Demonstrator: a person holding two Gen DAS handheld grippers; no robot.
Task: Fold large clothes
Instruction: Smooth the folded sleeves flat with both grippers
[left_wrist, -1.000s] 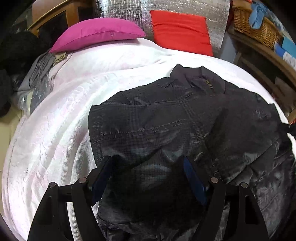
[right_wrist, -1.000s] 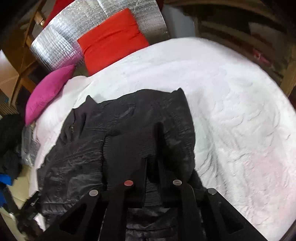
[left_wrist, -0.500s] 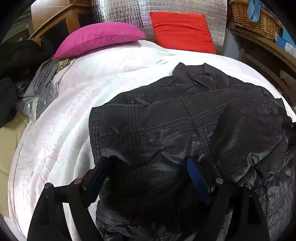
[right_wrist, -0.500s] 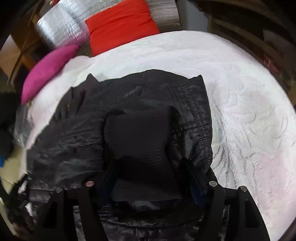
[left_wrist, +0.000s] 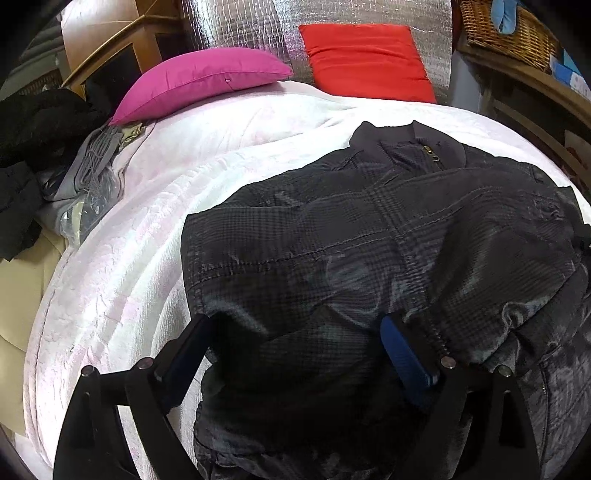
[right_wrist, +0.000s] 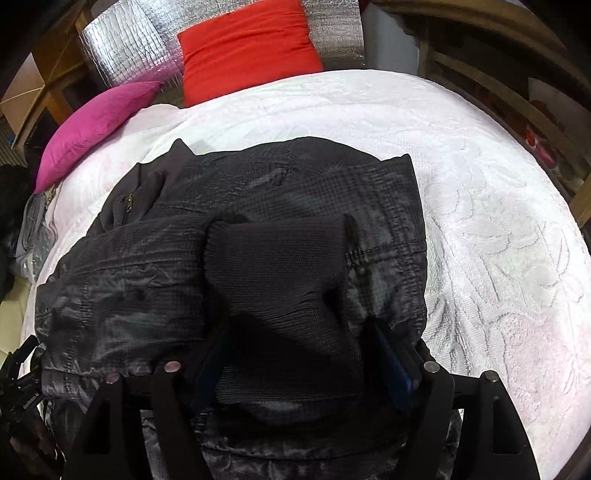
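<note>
- Left gripper: jaws wide and opening, over the jacket's folded cloth, pads gripping nothing.
- Right gripper: jaws wide and opening, astride the knit cuff, not pinching it.
- Dark jacket: lying on the white bedspread, sleeves folded across its front.
- Behind: pink cushion, red cushion.
</note>
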